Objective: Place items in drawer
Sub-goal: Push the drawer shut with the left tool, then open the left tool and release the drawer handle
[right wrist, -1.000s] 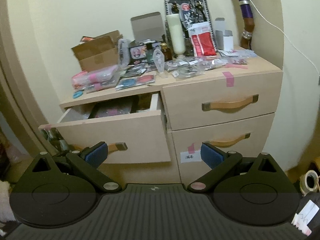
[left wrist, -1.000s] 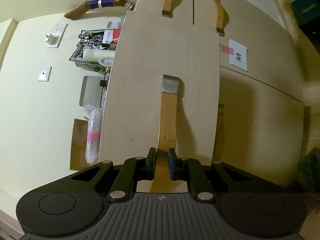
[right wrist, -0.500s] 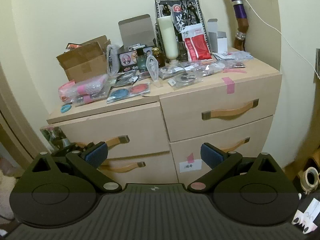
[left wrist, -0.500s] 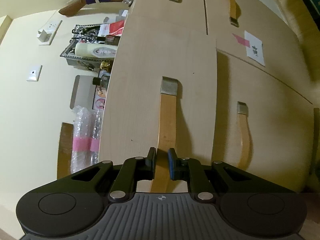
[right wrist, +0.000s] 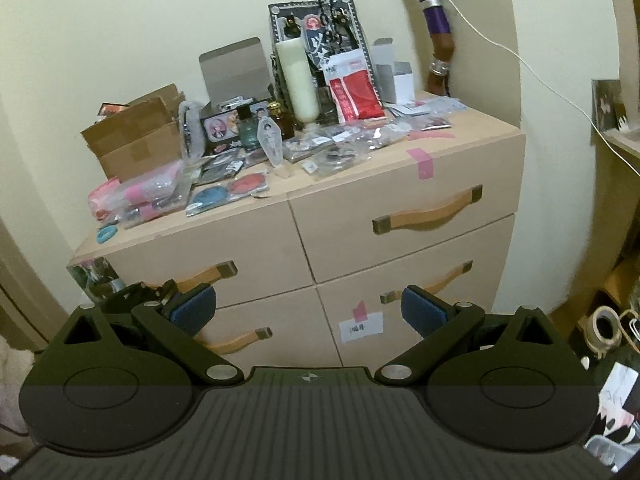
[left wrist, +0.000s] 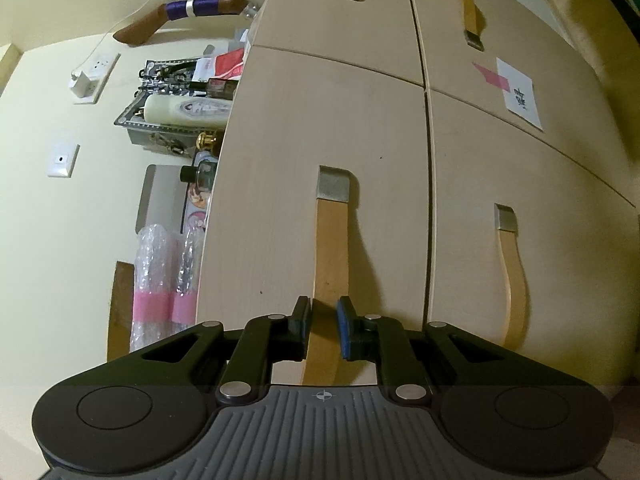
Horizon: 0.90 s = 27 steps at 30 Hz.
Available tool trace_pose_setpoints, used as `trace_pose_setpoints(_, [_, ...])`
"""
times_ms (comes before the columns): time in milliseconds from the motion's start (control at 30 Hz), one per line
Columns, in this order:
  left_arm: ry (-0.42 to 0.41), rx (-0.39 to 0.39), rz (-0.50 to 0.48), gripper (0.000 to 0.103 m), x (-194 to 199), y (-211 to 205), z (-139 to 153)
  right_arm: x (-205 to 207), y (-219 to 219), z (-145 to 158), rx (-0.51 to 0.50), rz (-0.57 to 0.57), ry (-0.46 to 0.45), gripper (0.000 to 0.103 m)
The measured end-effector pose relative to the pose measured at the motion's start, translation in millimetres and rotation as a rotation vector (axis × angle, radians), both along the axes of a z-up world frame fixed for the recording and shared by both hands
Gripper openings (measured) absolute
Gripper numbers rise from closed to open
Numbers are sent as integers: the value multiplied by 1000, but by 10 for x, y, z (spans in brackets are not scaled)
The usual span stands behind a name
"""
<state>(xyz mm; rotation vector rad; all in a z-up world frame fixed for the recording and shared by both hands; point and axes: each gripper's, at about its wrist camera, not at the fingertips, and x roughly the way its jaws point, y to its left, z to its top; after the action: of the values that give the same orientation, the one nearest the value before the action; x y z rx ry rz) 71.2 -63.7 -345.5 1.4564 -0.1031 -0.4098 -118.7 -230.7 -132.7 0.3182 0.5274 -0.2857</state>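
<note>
The pale wooden chest (right wrist: 460,152) has all drawers closed. In the left wrist view, rolled sideways, my left gripper (left wrist: 323,320) is shut on the tan handle (left wrist: 330,248) of the top left drawer (left wrist: 280,160). From the right wrist view the same drawer (right wrist: 256,248) sits flush, with the left gripper (right wrist: 156,294) at its handle (right wrist: 208,274). My right gripper (right wrist: 308,312) hangs open and empty in front of the chest, well back from it. Loose items cover the chest top: pink wrapped packets (right wrist: 136,194), a red packet (right wrist: 358,96) and a cream bottle (right wrist: 298,80).
A cardboard box (right wrist: 132,140) stands at the back left of the chest top. A white label (right wrist: 360,326) with pink tape marks the lower right drawer. A white cable (right wrist: 520,60) runs down the wall at the right. Clutter and a tape roll (right wrist: 604,326) lie on the floor right.
The top left drawer, open a second ago, has slid in and now sits flush. My left gripper stayed on its handle. The right gripper stayed open.
</note>
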Motion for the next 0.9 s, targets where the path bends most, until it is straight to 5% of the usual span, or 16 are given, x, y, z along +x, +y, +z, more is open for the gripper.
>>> trace_pose_setpoints(467, [72, -25, 54, 22, 55, -14, 89, -68, 78, 0, 5, -5, -7, 102])
trace_pose_setpoints(700, [141, -85, 73, 56, -57, 37, 188, -164, 50, 15, 24, -5, -20, 102])
trace_pose_setpoints(800, [229, -168, 106, 80, -123, 45, 342, -223, -10, 7, 81, -8, -35, 102])
trace_pose_setpoints(900, [324, -283, 158, 88, -177, 59, 562, -282, -58, -3, 109, -10, -39, 102])
